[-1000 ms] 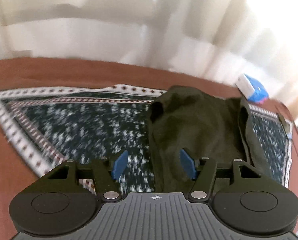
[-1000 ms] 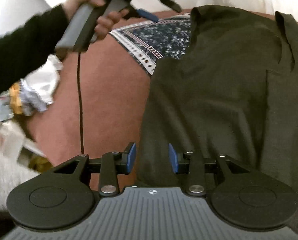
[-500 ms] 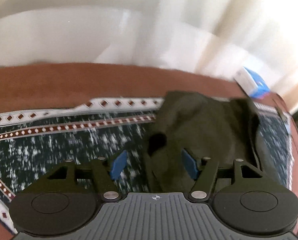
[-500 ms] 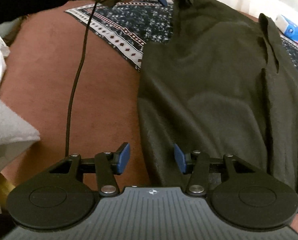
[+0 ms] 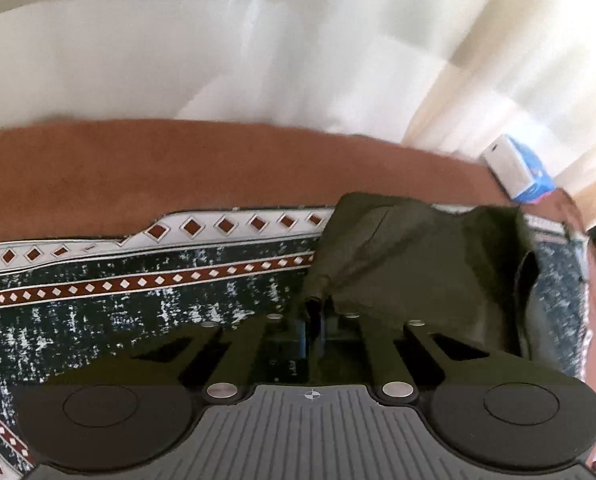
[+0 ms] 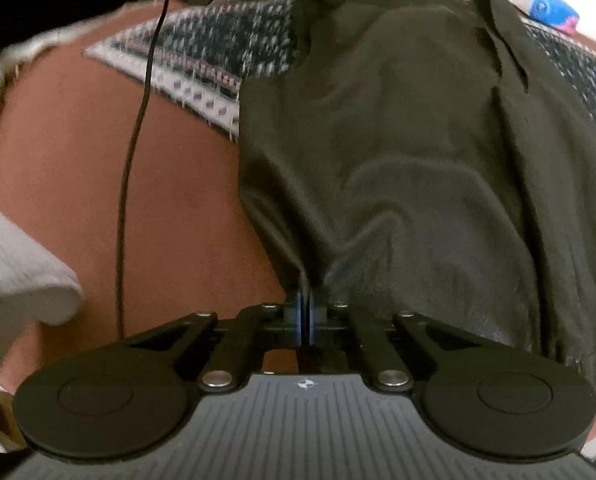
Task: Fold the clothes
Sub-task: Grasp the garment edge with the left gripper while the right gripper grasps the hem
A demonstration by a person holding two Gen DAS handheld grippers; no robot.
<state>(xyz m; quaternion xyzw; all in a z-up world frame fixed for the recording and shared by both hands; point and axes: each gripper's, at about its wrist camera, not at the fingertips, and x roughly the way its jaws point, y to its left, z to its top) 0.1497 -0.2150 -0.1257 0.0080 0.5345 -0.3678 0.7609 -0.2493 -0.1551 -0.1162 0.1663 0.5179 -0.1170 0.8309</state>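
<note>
Item: dark garment [image 6: 397, 140], edge pinched in both our left gripper [image 5: 311, 320] and right gripper [image 6: 302, 312]; thin bites may slip when lifted.

The garment [image 6: 417, 152] is dark olive green and plain. The rug [image 5: 146, 304] under it is dark navy flecked with white, with a white border of rust-red diamonds and a rust-red stripe of white diamonds. The surface [image 5: 178, 168] beneath is plain rust brown. The tissue pack [image 6: 545, 4] is white and blue. Both grippers' pads [image 6: 299, 316] are blue on black fingers.
</note>
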